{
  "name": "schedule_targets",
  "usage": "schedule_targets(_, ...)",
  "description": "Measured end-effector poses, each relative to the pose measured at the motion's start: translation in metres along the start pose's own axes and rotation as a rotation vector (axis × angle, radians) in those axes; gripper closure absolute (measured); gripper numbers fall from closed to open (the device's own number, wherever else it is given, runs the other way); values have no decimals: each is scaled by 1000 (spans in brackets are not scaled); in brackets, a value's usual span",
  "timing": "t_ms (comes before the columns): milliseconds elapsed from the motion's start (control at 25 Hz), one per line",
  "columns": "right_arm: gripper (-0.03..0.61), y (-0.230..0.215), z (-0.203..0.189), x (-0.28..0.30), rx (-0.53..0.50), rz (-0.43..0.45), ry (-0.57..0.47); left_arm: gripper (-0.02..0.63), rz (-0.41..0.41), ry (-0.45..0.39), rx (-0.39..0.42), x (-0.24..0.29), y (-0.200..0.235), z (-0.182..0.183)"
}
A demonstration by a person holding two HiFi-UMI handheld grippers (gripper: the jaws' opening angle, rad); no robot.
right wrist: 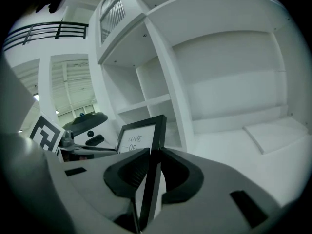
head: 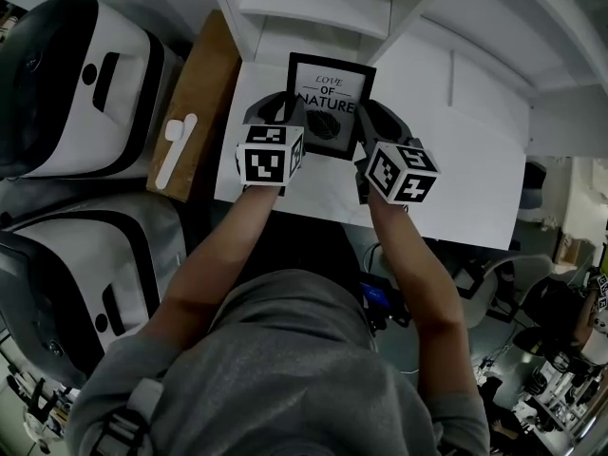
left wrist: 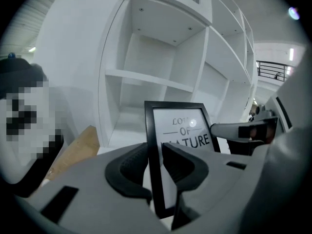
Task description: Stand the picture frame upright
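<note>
A black picture frame [head: 329, 103] with a white print reading "LOVE OF NATURE" stands nearly upright over the white tabletop [head: 456, 179], in front of the shelf unit. My left gripper [head: 285, 114] is shut on its left edge. In the left gripper view the pads sit on both sides of the black border [left wrist: 152, 145], and the gripper [left wrist: 155, 156] holds it low down. My right gripper [head: 372, 123] is shut on the frame's right edge [right wrist: 155, 145], seen edge-on between the pads of the gripper [right wrist: 152, 167]. I cannot tell whether the frame's bottom rests on the table.
A white shelf unit [head: 313, 8] with open compartments rises just behind the frame. A brown board [head: 195, 103] with a white stick [head: 176, 150] on it lies left of the table. Two large white-and-black machines [head: 76, 84] stand at far left. The table stretches to the right.
</note>
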State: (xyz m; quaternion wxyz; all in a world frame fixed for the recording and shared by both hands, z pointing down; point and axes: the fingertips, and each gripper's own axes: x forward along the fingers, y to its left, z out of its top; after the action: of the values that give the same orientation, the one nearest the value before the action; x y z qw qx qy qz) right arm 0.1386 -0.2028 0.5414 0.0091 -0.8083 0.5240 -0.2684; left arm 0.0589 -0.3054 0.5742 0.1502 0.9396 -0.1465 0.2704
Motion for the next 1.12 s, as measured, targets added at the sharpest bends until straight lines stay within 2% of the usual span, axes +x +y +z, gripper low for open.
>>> schedule_targets(480, 491, 21, 38, -18, -104, -1, -90, 540, 31, -130, 35, -32, -1, 43)
schedule_targets(920, 492, 38, 82, -51, -152, 0, -205, 540, 6, -252, 73, -65, -17, 87)
schedule_targets(1120, 492, 45, 101, -69, -201, -7, -257, 539, 0, -303, 123, -77, -27, 106)
